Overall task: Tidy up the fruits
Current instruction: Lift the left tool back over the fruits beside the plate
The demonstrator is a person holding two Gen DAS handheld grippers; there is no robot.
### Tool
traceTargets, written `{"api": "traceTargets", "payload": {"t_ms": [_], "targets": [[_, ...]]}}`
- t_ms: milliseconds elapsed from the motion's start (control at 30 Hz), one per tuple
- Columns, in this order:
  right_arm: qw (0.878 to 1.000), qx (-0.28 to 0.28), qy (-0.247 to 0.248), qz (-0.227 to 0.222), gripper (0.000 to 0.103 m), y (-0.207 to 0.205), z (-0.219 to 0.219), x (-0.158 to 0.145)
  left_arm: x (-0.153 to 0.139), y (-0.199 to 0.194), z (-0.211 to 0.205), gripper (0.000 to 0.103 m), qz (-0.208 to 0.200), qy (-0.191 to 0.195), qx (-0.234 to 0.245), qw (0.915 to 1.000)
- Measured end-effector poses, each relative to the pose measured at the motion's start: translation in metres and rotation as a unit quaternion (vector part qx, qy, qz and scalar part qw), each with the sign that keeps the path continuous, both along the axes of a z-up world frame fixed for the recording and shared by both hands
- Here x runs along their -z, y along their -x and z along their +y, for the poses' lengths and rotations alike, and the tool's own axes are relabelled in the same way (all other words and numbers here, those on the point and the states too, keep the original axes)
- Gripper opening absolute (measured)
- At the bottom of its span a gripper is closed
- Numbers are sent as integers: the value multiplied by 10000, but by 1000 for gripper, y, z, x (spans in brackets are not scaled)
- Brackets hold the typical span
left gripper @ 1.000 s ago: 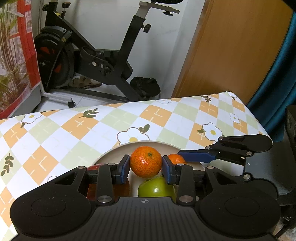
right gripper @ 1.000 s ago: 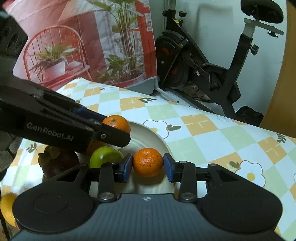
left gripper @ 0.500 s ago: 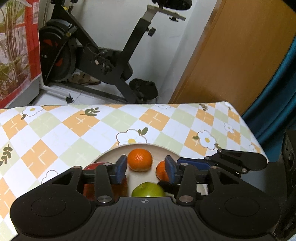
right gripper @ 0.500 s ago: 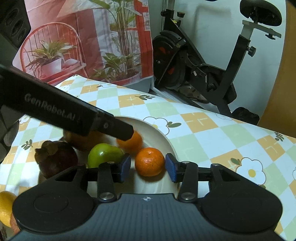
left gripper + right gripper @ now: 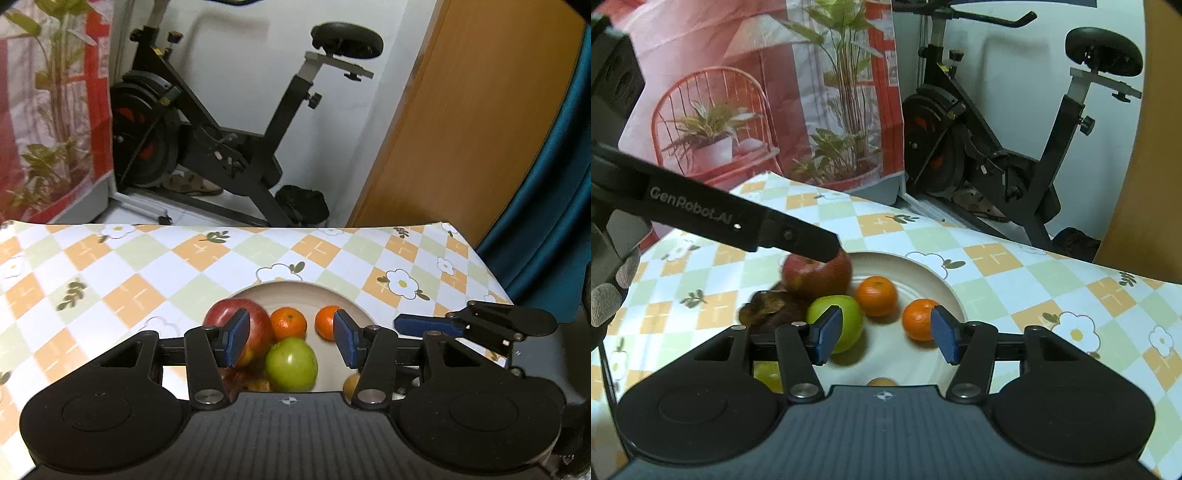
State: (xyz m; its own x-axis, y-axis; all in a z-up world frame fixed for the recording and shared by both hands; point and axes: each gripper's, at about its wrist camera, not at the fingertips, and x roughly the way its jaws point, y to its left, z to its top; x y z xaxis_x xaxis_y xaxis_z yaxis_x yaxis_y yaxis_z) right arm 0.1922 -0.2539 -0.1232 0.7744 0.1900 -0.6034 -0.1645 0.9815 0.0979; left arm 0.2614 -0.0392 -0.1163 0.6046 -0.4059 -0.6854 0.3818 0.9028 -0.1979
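- The words "GenRobot.AI" are on the side of the left gripper (image 5: 827, 251), seen in the right view.
- The left gripper (image 5: 290, 338) tilts down over the plate (image 5: 291, 286). Its jaws are spread and hold nothing.
- The right gripper (image 5: 884, 334) tilts down too. Its jaws are opening, with nothing pinched between them.
- On the plate sit a red apple (image 5: 816, 275), a green apple (image 5: 838, 325) and two oranges (image 5: 877, 295) (image 5: 919, 319).
- Only the right view shows a gloved hand (image 5: 605, 291) at the far left and a dark fruit (image 5: 768, 308) left of the green apple.
- The plate is on the checked tabletop (image 5: 129, 280).
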Motion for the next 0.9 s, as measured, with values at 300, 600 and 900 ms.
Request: {"api": "traceTargets", "payload": {"t_ms": [300, 600, 900], "targets": [[9992, 139, -297, -218, 60, 44, 11, -18, -21, 57, 26, 52, -336, -18, -298, 9990], [9963, 210, -696, -454, 60, 84, 20, -22, -28, 103, 35, 52, -726, -246, -523, 9957], [9910, 509, -1028, -696, 60, 115, 16, -15, -27, 134, 35, 52, -1005, -332, -647, 9923]]}}
